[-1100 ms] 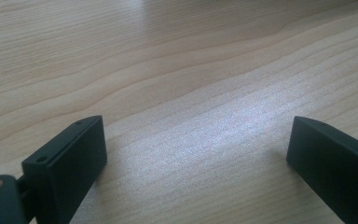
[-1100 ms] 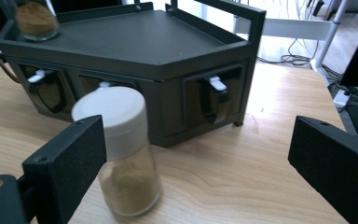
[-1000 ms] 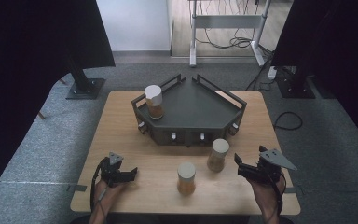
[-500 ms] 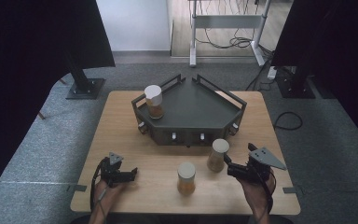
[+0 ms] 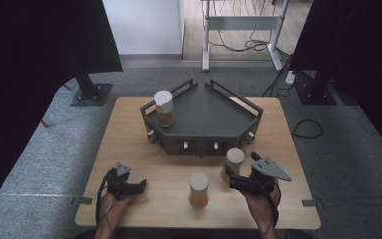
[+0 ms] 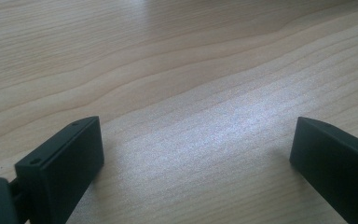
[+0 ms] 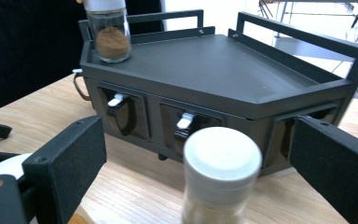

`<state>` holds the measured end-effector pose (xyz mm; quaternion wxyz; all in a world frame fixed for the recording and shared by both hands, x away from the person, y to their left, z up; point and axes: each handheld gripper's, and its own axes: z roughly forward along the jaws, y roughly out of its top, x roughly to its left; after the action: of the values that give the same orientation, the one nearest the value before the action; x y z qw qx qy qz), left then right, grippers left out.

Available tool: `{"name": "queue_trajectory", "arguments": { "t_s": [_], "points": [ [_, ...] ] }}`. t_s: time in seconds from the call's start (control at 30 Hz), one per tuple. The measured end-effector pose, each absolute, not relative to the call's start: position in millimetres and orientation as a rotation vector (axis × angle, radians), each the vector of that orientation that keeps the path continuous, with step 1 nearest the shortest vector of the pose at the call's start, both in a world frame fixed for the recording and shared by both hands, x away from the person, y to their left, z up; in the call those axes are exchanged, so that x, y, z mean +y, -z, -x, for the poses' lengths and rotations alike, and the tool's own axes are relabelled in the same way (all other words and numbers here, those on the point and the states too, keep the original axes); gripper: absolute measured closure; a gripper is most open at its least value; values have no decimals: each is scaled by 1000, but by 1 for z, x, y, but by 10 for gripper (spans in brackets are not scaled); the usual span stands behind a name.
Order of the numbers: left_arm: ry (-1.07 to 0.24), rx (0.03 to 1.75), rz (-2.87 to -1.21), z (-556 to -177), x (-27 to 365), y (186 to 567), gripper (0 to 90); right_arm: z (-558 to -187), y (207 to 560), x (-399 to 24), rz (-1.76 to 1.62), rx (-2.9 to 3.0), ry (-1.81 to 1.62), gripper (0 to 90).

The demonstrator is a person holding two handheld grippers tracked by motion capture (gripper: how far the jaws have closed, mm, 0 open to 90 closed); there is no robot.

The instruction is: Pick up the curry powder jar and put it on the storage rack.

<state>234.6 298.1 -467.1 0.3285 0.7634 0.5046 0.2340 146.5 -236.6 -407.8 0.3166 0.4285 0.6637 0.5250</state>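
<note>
Two grippers sit at your near edge of the table (image 5: 129, 134). Your left gripper (image 5: 138, 186) rests low over bare wood, jaws wide apart, gripping nothing. Your right gripper (image 5: 235, 182) is spread just as wide, with the white-capped spice jar (image 7: 221, 175) standing between its jaws, untouched. A second jar (image 5: 199, 189) stands just left of it. Beyond them sits the dark rack (image 5: 206, 117), small white-tipped hooks (image 7: 184, 121) along its front, a third jar (image 5: 164, 108) on its far left corner. No label or writing is readable on any jar.
</note>
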Motion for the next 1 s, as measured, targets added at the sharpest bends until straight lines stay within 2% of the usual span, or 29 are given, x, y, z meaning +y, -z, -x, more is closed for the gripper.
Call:
{"name": "queue_trajectory", "arguments": {
  "t_s": [1.0],
  "points": [
    [-613,1322,-1999,-234,298,467,24,-153,413,-196,-1034,1833,-1475,34]
  ]
}}
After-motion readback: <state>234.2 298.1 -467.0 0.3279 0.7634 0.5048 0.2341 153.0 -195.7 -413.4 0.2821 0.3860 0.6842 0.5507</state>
